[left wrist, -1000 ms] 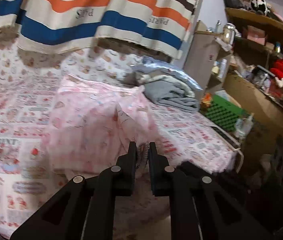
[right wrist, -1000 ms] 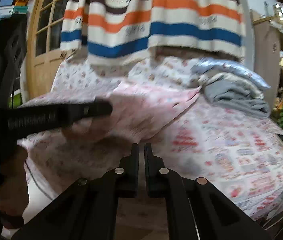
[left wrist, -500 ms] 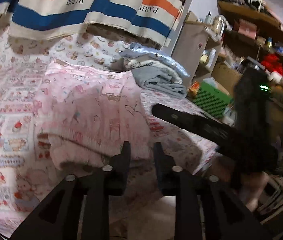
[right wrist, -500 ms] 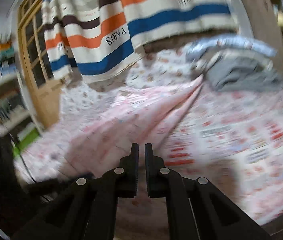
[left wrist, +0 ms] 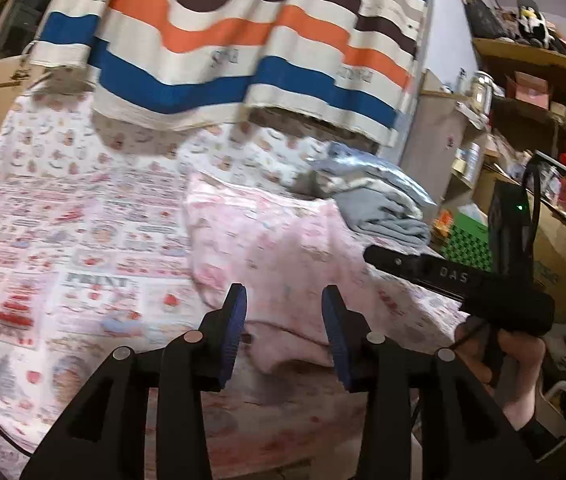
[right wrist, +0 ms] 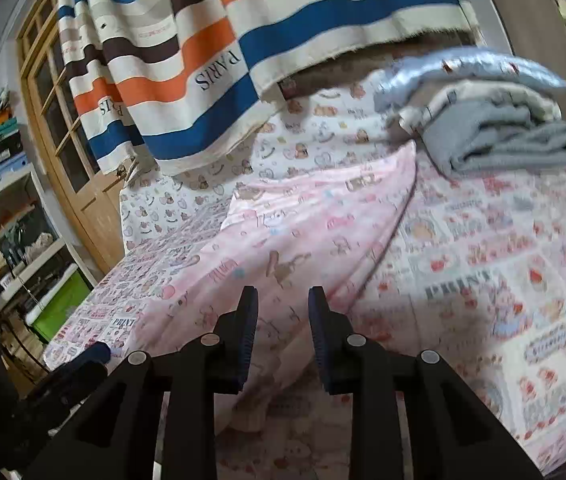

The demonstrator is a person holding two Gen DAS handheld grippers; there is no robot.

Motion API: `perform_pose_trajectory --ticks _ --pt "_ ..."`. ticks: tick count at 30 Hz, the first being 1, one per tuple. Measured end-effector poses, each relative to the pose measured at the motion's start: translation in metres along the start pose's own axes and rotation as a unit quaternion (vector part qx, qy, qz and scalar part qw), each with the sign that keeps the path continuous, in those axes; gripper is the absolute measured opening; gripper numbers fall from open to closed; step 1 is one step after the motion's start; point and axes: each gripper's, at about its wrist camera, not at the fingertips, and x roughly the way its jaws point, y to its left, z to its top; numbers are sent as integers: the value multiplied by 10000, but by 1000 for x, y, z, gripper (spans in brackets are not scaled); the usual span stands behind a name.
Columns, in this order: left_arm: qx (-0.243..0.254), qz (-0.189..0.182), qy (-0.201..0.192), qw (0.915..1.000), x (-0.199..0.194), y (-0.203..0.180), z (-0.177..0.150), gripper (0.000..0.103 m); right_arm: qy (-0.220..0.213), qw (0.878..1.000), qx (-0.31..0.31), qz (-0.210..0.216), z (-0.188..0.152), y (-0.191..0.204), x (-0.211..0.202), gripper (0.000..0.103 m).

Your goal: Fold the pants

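Pink printed pants (left wrist: 279, 236) lying folded on the patterned bed (left wrist: 63, 240) beside stacked grey laundry (left wrist: 379, 208), left hand-held gripper (left wrist: 283, 320) and right hand-held gripper (right wrist: 283, 316) just opening, nothing between the blue pads.

left gripper (left wrist: 283, 328) and right gripper (right wrist: 283, 330) just opened, pants (left wrist: 279, 240) released

we see dim, warm indoor light, motion blur smearing the bedspread (left wrist: 63, 248) print, strong fisheye bending with black corners, and soft shadows near us.
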Motion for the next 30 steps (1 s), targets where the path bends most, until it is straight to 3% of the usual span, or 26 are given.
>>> perform_pose_trajectory --ticks 3,6,8,12,14,19,21,22,26,28,30 --pt "-113 97 7 9999 -1 8 1 38 260 9989 348 -181 -2 -4 8 25" --pt "-208 114 98 9997 3 13 1 37 510 9977 388 -208 -5 -6 20 4" --pt "-286 141 170 9993 6 15 3 37 402 9980 390 -285 -6 -8 19 2" --pt "-343 252 166 9990 3 19 3 37 -166 9942 148 -1050 1 -12 -2 1" --pt "-343 251 169 9990 1 19 2 37 -100 9930 81 -1174 2 -19 -6 1" --pt "-240 555 301 9977 9 17 0 42 -18 9979 -73 -649 -13 -20 -16 1" --pt "-243 1185 249 9923 14 16 1 54 -165 9981 -232 -553 -18 -13 -20 1" --pt "-214 1434 154 9893 14 16 2 55 -231 9979 -287 -539 -20 -11 -21 1" --pt "-333 1277 95 9912 17 22 11 56 -274 9987 -139 -403 -23 -6 -20 2" --pt "-301 1287 154 9911 23 21 15 56 -181 9995 -53 -250 -23 -4 -16 9" --pt "-313 1342 290 9900 32 21 17 56 -217 9997 22 -118 -23 -1 -15 28"
